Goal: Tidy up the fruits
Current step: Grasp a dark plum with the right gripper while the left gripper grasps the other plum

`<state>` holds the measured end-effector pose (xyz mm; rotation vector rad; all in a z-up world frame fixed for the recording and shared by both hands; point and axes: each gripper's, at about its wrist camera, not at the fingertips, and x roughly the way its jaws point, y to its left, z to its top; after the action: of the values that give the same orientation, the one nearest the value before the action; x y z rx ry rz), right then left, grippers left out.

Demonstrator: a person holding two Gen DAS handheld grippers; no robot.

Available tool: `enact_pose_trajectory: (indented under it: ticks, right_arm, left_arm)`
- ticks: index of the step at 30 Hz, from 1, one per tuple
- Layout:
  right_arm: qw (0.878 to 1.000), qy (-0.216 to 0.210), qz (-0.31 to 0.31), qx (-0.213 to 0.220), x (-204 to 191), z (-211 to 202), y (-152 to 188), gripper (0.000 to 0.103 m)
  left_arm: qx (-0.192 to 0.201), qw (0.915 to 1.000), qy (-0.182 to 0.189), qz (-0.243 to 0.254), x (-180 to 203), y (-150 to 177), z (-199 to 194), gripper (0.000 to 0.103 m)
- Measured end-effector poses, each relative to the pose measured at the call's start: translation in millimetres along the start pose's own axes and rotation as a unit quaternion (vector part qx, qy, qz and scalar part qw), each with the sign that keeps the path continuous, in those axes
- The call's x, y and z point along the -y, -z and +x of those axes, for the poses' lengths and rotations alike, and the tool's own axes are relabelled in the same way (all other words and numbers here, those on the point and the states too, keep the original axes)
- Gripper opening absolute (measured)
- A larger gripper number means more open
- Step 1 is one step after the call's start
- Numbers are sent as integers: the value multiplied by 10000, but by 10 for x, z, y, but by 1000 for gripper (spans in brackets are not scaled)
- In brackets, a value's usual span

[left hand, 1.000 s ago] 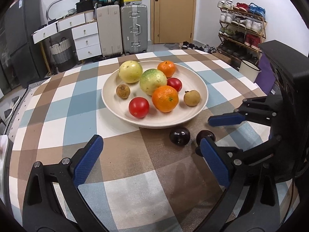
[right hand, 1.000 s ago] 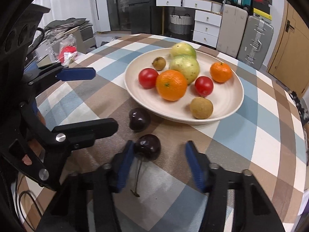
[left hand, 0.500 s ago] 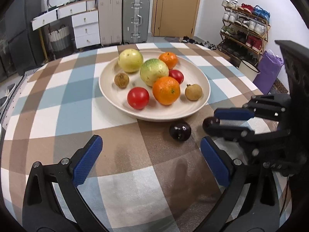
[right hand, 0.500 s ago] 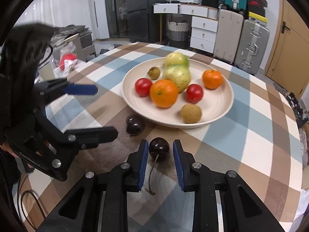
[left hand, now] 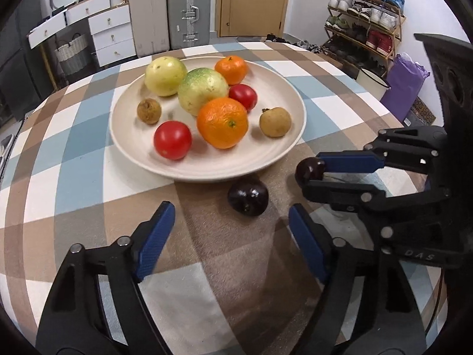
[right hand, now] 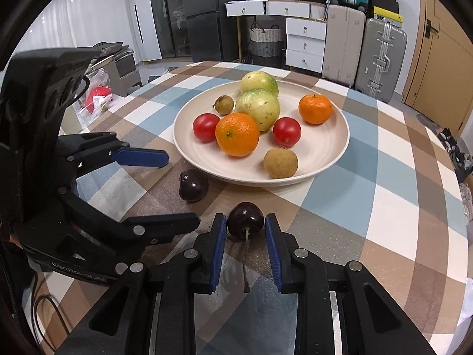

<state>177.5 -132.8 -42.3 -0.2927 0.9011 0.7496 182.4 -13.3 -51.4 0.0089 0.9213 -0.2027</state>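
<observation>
A cream plate (left hand: 207, 174) (right hand: 325, 159) on the checked tablecloth holds oranges, tomatoes, green-yellow fruits and small brown fruits. Two dark cherries lie just in front of it. My right gripper (right hand: 245, 229) is shut on the stemmed cherry (right hand: 245, 220), low over the cloth; in the left wrist view that cherry (left hand: 309, 168) sits at the tips of the right gripper (left hand: 312, 173). The other cherry (left hand: 248, 196) (right hand: 193, 189) rests on the cloth between the tips of my left gripper (left hand: 232, 208) (right hand: 183, 190). Its jaws are closing, and the pads stand apart from the fruit.
The round table's edge (right hand: 452, 236) curves close on the right. Suitcases (left hand: 189, 9) and white drawers (left hand: 112, 35) stand behind the table. A shoe rack (left hand: 363, 14), a purple bag (left hand: 405, 85) and a white bucket (left hand: 371, 81) sit at the right.
My right gripper closed on the stemmed cherry. My left gripper moved forward around the other cherry, and its jaws narrowed.
</observation>
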Motion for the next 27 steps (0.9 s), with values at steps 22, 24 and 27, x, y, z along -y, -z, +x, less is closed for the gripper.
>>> enact_pose_trajectory:
  ticks: [22,24,27]
  right_arm:
    - [9999,58,69,-72,74,31,17,43]
    - [10000,29,5,-66,35,37,15,39]
    - [9999,91,-58,-56,0,44,10,29]
  left_arm:
    - [295,9990,196,278,103,85,-192,25]
    - [335,9989,193,277,102,91,-220,25]
    - [382,9988,215,238,81,106,-255,25]
